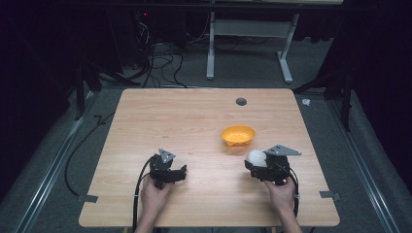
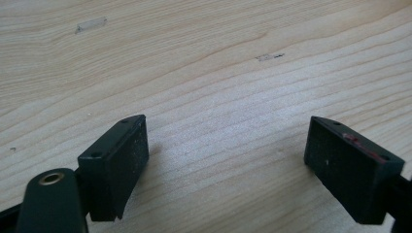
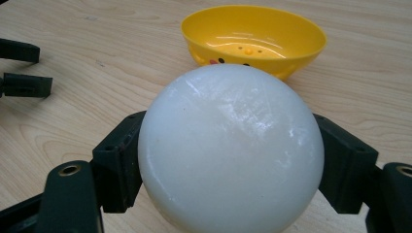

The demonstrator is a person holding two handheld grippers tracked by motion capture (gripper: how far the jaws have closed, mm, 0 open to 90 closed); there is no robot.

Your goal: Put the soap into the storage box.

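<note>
The right gripper (image 3: pixel 228 160) clamps a white ball (image 3: pixel 231 148) near the table's (image 1: pixel 160 111) right edge; the yellow bowl (image 3: pixel 253 36) sits just beyond. The left gripper (image 2: pixel 226 160) stands wide over bare wood near the front edge; no writing is legible.

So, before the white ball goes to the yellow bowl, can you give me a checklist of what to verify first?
1. Right hand-held gripper holds the smooth white ball, a jaw on each side: ok.
2. Small yellow plastic bowl has nothing in it: ok.
3. Bowl stands upright on the light wooden table: ok.
4. Stretch of table from ball to bowl is bare: ok.
5. Left hand-held gripper is open with bare wood between its jaws, apart from the bowl: ok.
6. Grip is firm enough for a lift: cannot tell.
</note>
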